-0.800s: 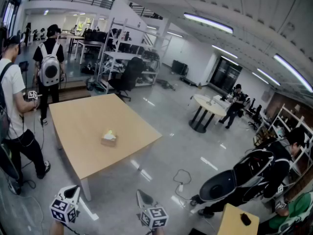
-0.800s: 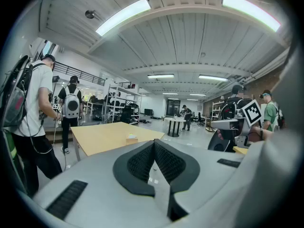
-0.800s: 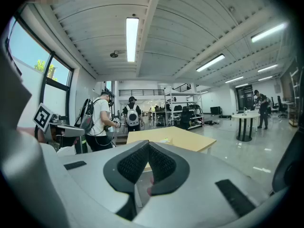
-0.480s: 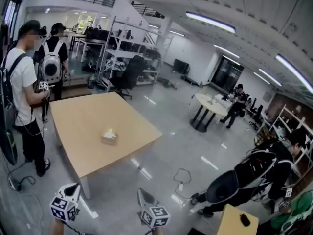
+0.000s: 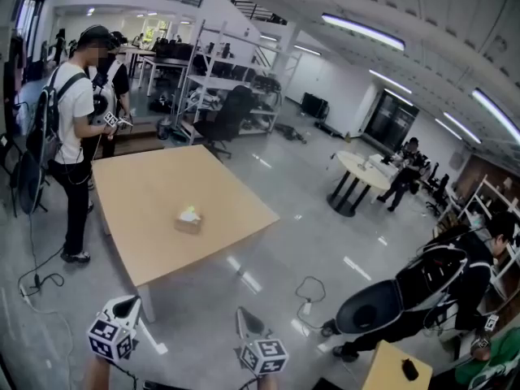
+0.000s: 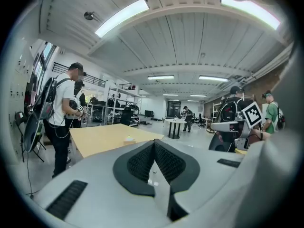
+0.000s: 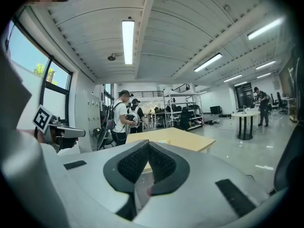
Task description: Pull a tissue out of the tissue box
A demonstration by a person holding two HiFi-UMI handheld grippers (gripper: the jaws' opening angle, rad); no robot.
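Note:
The tissue box (image 5: 189, 220) is small and tan, with a pale tissue sticking out of its top. It sits near the middle of a light wooden table (image 5: 146, 193), far ahead of both grippers. It also shows as a small box (image 6: 129, 139) in the left gripper view and as a faint box (image 7: 164, 140) in the right gripper view. My left gripper (image 5: 130, 302) and right gripper (image 5: 241, 314) hang low at the bottom of the head view, over the floor and short of the table. Both have their jaws closed together with nothing between them.
A person with a backpack (image 5: 75, 128) stands at the table's far left side holding a device. Another person (image 5: 431, 287) bends over a black bag at the right. Metal shelving (image 5: 215, 88), an office chair (image 5: 231, 116), a round table (image 5: 361, 173) and a floor cable (image 5: 309, 295) lie beyond.
The person at the left has walked closer along the table's far left side. The head view has shifted a little, so the table sits slightly further right. Both grippers stay low and shut.

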